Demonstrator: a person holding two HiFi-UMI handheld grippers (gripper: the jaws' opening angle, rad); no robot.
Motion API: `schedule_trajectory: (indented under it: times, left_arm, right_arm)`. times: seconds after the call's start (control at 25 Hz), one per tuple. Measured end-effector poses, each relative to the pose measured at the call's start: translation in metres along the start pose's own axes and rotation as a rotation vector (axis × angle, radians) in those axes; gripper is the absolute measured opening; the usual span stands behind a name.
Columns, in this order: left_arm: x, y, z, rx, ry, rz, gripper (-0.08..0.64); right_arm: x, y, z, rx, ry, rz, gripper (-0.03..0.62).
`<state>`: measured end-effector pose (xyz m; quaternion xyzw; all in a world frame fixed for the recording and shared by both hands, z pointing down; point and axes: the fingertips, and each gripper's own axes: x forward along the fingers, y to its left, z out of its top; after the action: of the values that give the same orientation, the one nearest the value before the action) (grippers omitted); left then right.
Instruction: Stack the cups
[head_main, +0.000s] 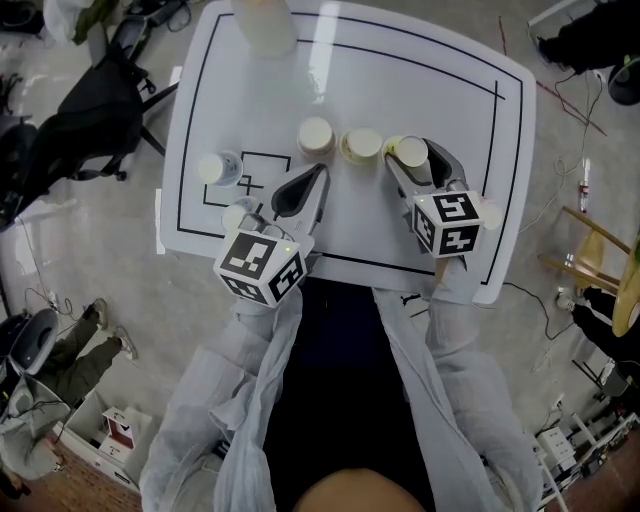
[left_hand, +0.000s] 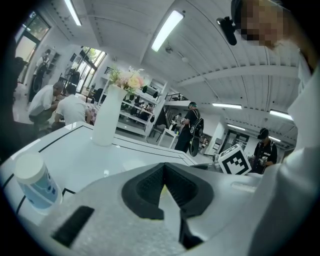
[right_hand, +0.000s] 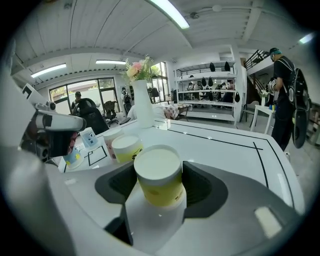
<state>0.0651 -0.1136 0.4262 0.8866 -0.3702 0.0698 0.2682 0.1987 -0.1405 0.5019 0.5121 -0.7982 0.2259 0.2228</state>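
right gripper (head_main: 413, 163) is clamped on the yellow cup (right_hand: 159, 181), pads on both sides of it. the cup is upright on the table (head_main: 450, 90) with its flat white end up, at the right end of a row of three. left gripper (head_main: 318, 175) is clenched with nothing in it, tips just short of the pale cup (head_main: 316, 135) at the other end of the row.

what worries me: the middle cup (head_main: 362, 145) sits just beside the held one, nearly touching. drag the yellow one sideways before it's lifted clear and it'll shove or tip its neighbour. the cups look light, so squeezing harder could dent the wall and then it won't nest cleanly. the left gripper could also bump the pale cup if it drifts forward.

room-wise, the near edge of the table is close behind both grippers, so pulling back isn't great. the far half is mostly bare up to the white vase (head_main: 266, 25). the blue-print cup (head_main: 214, 168) stands apart on the left. up and over looks like the safest path.
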Motion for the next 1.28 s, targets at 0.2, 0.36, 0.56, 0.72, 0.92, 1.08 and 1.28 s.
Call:
schedule_trajectory:
  times: [0.2,0.36,0.56,0.72,0.92,1.08,1.28]
  left_arm:
    - [0.002,0.003,-0.001,-0.009,0.003,0.005,0.003]
    - [0.001,0.003,-0.002,-0.011,0.004,0.002,0.003]
    - [-0.001,0.000,-0.002,-0.012,-0.001,-0.002,0.002]
    - [-0.004,-0.002,0.000,-0.011,-0.007,-0.010,0.003]
    - [-0.006,-0.005,0.000,-0.013,-0.007,-0.018,0.002]
    - [-0.008,-0.010,0.001,-0.009,-0.006,-0.028,0.003]
    - [-0.012,-0.016,0.002,-0.004,-0.012,-0.035,0.003]
  right_arm:
    - [0.001,0.000,0.000,0.012,-0.015,0.003,0.291]
    - [0.002,0.000,-0.001,0.014,-0.016,-0.004,0.295]
    - [-0.001,0.005,-0.001,0.017,-0.023,0.022,0.388]
    - [-0.006,0.007,0.006,0.016,-0.056,0.019,0.438]
    - [-0.011,0.007,0.011,0.033,-0.086,0.014,0.469]
    - [-0.016,0.008,0.015,0.039,-0.107,0.005,0.469]
    - [-0.024,0.012,0.019,0.048,-0.134,0.006,0.469]
